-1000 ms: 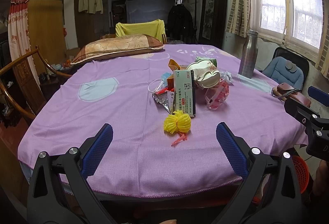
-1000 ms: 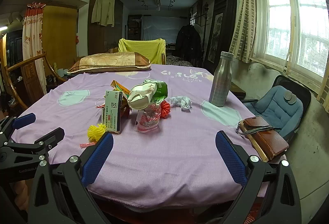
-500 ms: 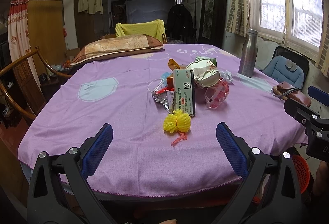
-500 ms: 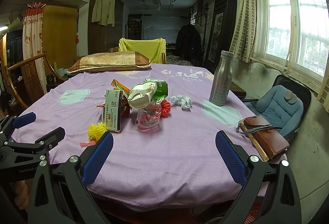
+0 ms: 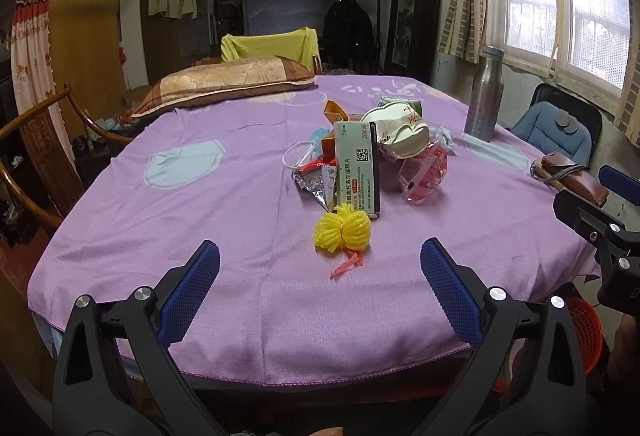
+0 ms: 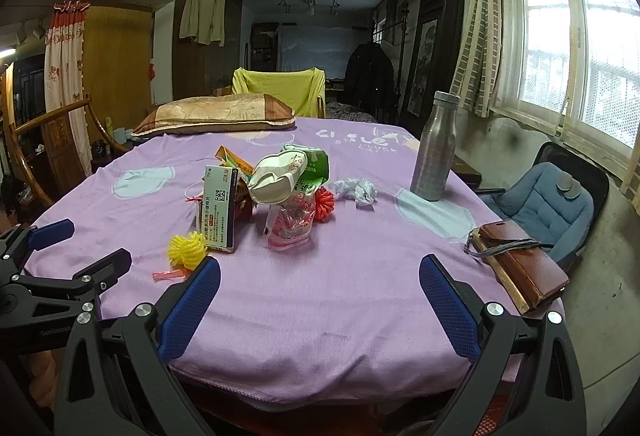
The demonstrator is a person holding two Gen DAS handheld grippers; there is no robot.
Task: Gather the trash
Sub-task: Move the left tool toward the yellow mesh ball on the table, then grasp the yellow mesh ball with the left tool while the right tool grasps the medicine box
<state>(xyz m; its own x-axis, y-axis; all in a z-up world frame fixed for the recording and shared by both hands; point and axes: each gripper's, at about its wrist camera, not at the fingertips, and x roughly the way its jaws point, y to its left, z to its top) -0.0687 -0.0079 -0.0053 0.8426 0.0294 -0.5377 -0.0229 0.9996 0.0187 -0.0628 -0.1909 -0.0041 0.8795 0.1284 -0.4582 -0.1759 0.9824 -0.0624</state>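
A heap of trash lies mid-table on the purple cloth (image 5: 224, 220): a green-and-white medicine box (image 5: 357, 174) (image 6: 218, 214), a crushed white paper cup (image 5: 402, 134) (image 6: 276, 174), a clear plastic bag with red print (image 5: 424, 176) (image 6: 290, 222), foil wrappers (image 5: 316, 186), a yellow mesh ball (image 5: 343, 232) (image 6: 187, 250) and a pink scrap (image 5: 346, 264). My left gripper (image 5: 320, 288) stands open at the table's near edge, short of the yellow ball. My right gripper (image 6: 320, 300) is open too, over the near edge, empty.
A steel bottle (image 6: 434, 148) stands at the right. A brown wallet (image 6: 520, 268) lies at the right edge, a pillow (image 5: 224, 84) at the far end. A red basket (image 5: 584, 332) sits on the floor by a blue-cushioned chair (image 6: 544, 208). A wooden chair (image 5: 32, 140) stands on the left.
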